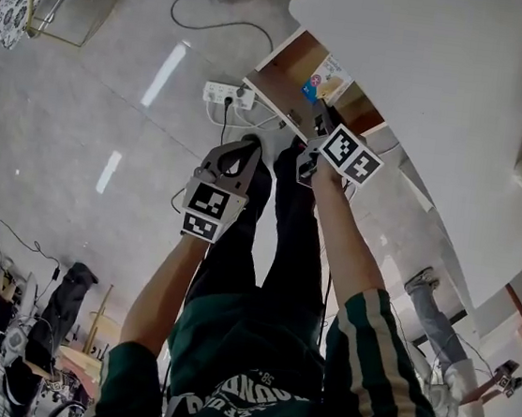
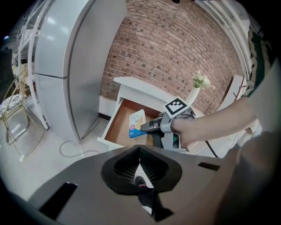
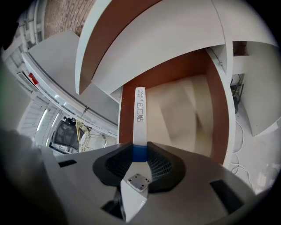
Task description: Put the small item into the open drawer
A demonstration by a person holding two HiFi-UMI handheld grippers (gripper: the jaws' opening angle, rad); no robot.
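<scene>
A small flat box (image 3: 140, 115), white with a blue end, is pinched by that blue end in my right gripper (image 3: 139, 149), which is shut on it. The box hangs edge-on over the brown floor of the open drawer (image 3: 184, 118). From the left gripper view the same box (image 2: 137, 122) juts from the right gripper (image 2: 145, 127) above the drawer (image 2: 116, 127) of a white cabinet. In the head view the right gripper (image 1: 320, 118) reaches into the drawer (image 1: 279, 75). My left gripper (image 1: 246, 146) hangs back over the floor, jaws closed together and empty (image 2: 139, 154).
A white tabletop (image 1: 426, 91) overhangs the drawer. A power strip (image 1: 228, 94) and cables lie on the floor beside the cabinet. A grey fridge (image 2: 66, 66) stands left of it, a vase of flowers (image 2: 197, 85) on top. Another person (image 1: 437, 314) stands at the right.
</scene>
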